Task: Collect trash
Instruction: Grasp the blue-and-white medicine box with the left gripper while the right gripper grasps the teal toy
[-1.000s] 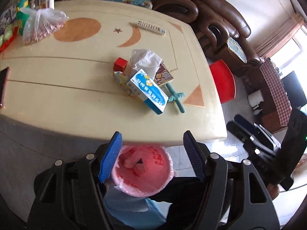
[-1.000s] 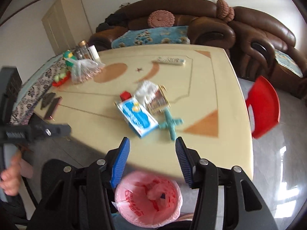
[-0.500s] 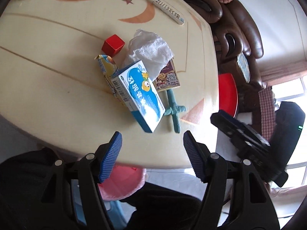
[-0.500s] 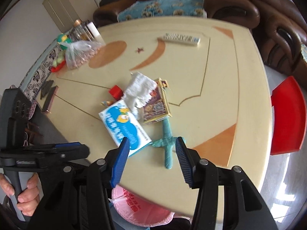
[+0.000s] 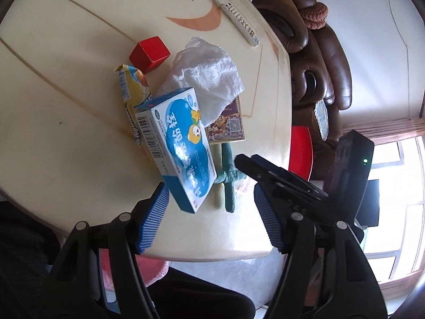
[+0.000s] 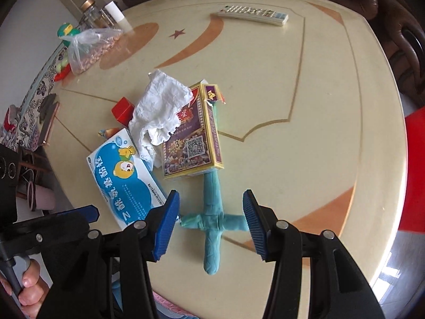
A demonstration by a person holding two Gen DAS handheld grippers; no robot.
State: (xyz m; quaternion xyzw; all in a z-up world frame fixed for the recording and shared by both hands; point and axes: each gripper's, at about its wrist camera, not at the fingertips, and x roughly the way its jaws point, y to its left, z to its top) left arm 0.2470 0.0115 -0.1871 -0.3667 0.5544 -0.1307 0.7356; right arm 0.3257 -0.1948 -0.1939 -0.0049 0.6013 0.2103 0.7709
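Note:
A pile of trash lies on the cream table (image 6: 332,93): a blue and white box (image 5: 180,146) (image 6: 122,175), a crumpled white tissue (image 5: 209,77) (image 6: 159,111), a purple and yellow box (image 6: 194,133), a yellow wrapper (image 5: 130,87), a red cube (image 5: 150,53) and a teal cross-shaped clay piece (image 6: 212,212). My left gripper (image 5: 211,222) is open, just short of the blue box's near end. My right gripper (image 6: 209,223) is open, its fingers either side of the teal cross. A pink-lined bin (image 5: 148,268) sits below the table edge.
A remote control (image 6: 252,17) lies at the table's far side. A plastic bag of nuts (image 6: 90,47), jars and toys stand far left. A phone (image 6: 49,117) lies at the left edge. Brown sofas (image 5: 313,47) and a red stool (image 6: 417,210) stand beyond the table.
Both grippers have moved forward from over the pink bin to over the table, close to the trash pile. Both stay open.

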